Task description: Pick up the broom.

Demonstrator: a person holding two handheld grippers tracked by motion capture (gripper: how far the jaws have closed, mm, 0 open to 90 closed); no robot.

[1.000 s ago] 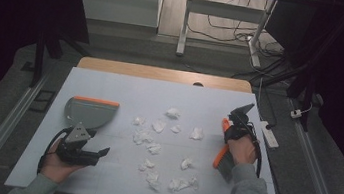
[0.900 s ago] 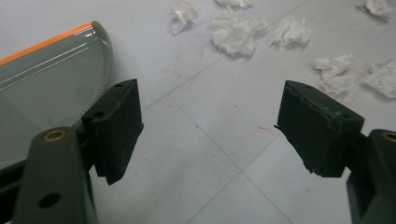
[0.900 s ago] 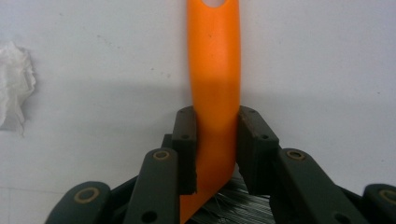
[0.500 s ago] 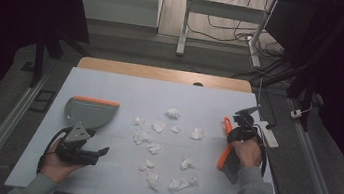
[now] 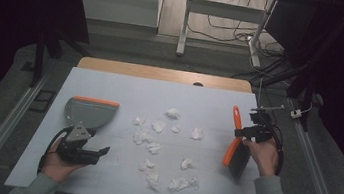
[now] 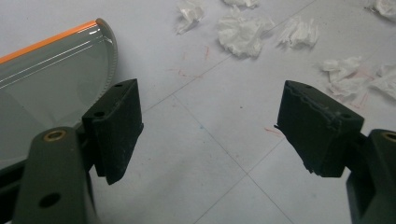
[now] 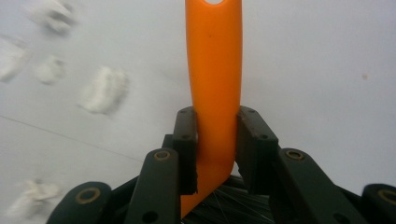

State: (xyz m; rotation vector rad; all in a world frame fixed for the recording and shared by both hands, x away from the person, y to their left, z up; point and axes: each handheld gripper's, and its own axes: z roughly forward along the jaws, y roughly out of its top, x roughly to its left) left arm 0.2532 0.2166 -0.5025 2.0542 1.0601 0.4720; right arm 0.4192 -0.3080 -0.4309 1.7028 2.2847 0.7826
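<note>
A grey dustpan (image 5: pixel 88 111) with an orange front edge lies on the left of the white table; it is also at the left of the left gripper view as the dustpan (image 6: pixel 46 79). Just in front of it my left gripper (image 5: pixel 101 152) (image 6: pixel 210 100) is open, with bare table between its jaws. Several crumpled paper scraps (image 5: pixel 158 125) (image 6: pixel 243 32) (image 7: pixel 105 88) are strewn over the middle. At the right, my right gripper (image 5: pixel 246 133) (image 7: pixel 215 140) is shut on the orange handle (image 7: pixel 214 70) of a hand brush (image 5: pixel 233 135), whose dark bristles (image 5: pixel 239 161) point toward the person.
The white table top (image 5: pixel 125 91) has a wooden strip (image 5: pixel 163 74) along its far edge. Metal rails run along the floor on both sides. A desk frame and cables stand beyond the table. Open surface lies between the scraps and the brush.
The right hand has lifted the brush and carried it a little to the right. The left hand and the dustpan have stayed where they were.
</note>
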